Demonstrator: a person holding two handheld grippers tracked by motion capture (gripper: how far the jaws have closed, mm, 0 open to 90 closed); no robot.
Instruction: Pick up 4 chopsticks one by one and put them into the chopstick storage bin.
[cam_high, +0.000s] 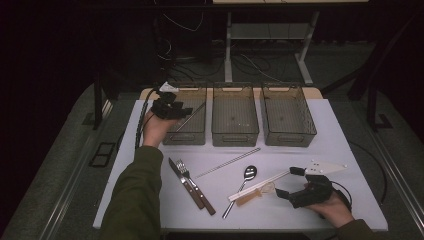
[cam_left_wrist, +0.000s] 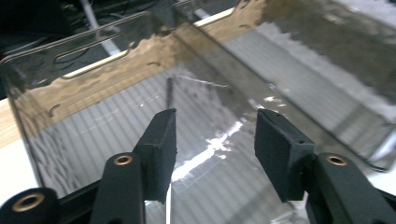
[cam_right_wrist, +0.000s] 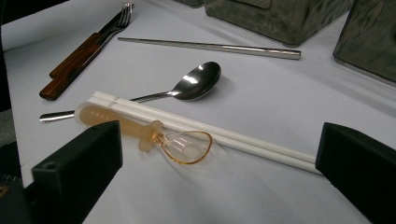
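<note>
— Three bins (cam_high: 235, 131) at the back of the counter (cam_high: 350, 150); which one matters?

— The left bin (cam_high: 184, 136). Your left gripper (cam_high: 181, 111) hangs over it, fingers (cam_left_wrist: 161, 140) apart with nothing between them. The rod (cam_high: 191, 115) lies slanted inside, one end up against the wall.

— So how do I finish well?

— I'd lift straight up and clear the rim before swinging back, so you don't catch the rod or nudge the bin.

— And the right side?

— Your right gripper (cam_right_wrist: 219, 147) sits low by the counter with its fingers wide open, holding nothing. The chopsticks (cam_right_wrist: 210, 133) lie between them, touching a clear spoon (cam_right_wrist: 154, 135). Close on both sticks together, away from that spoon, or it will likely drag along.
</note>
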